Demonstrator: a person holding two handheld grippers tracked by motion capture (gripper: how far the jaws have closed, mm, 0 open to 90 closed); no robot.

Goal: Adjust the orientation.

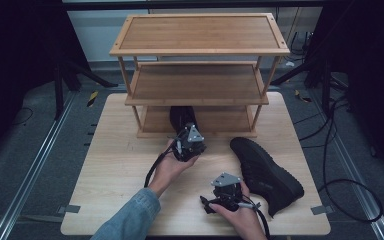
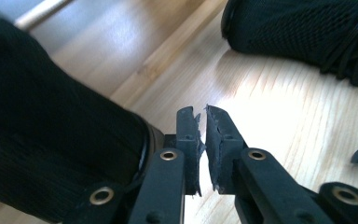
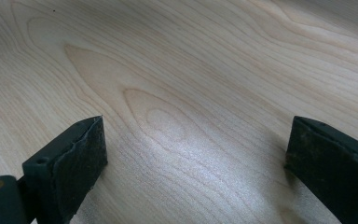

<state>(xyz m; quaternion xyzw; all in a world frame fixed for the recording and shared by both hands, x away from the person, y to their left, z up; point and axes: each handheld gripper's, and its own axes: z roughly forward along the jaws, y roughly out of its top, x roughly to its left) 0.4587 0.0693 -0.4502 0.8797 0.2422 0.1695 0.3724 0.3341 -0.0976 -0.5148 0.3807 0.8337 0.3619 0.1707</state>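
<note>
Right gripper (image 1: 219, 200) nearest person, low over table (image 1: 120, 170), jaws wide apart, nothing between. Loose black shoe (image 1: 265, 172) just right of it. Left gripper (image 1: 185, 142) beyond, jaws almost together, gripping nothing, beside second shoe (image 1: 181, 118) at rack (image 1: 200, 90) bottom shelf.

Pale wood-grain table (image 1: 120, 165), smooth with a soft sheen; slatted wooden rack (image 1: 200, 50), probably bamboo; black shoe (image 2: 307, 28) in matt mesh cloth; gripper pads (image 3: 81, 154) rough and frayed.
</note>
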